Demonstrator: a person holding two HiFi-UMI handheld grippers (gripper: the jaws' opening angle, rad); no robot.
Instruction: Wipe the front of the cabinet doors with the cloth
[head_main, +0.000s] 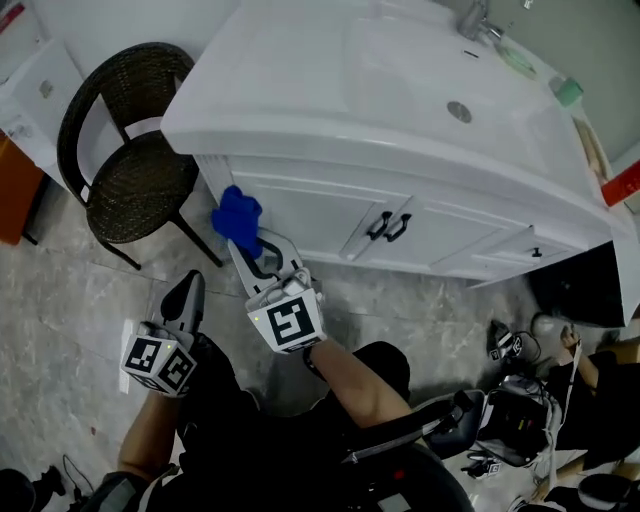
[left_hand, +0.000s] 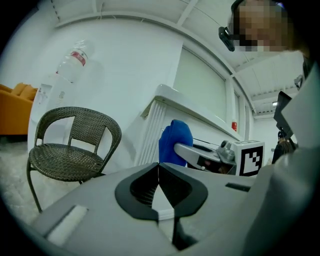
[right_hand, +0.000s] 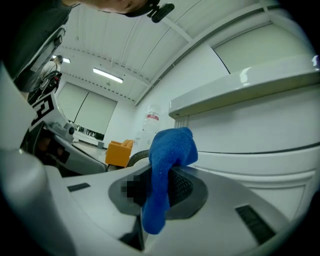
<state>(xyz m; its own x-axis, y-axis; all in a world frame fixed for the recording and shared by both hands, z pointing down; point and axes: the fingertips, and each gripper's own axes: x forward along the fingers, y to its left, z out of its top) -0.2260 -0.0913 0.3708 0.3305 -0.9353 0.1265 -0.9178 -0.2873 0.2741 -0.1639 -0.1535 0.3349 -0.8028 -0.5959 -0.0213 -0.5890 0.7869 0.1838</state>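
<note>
Right gripper view: right tool (right_hand: 152, 192) pinches cloth (right_hand: 172, 147) beside cabinet (right_hand: 260, 130); left tool (left_hand: 159, 172) closed, empty

wicker chair (head_main: 140, 185) on grey floor (head_main: 60, 300) | faucet (head_main: 478, 22) over basin (head_main: 400, 60) | green container (head_main: 566, 91) beside basin | orange sofa (left_hand: 15, 112)

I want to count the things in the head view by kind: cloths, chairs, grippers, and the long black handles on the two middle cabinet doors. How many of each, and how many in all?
blue cloth: 1
wicker chair: 1
grippers: 2, the left gripper and the right gripper
black door handles: 2
Total: 6
</note>
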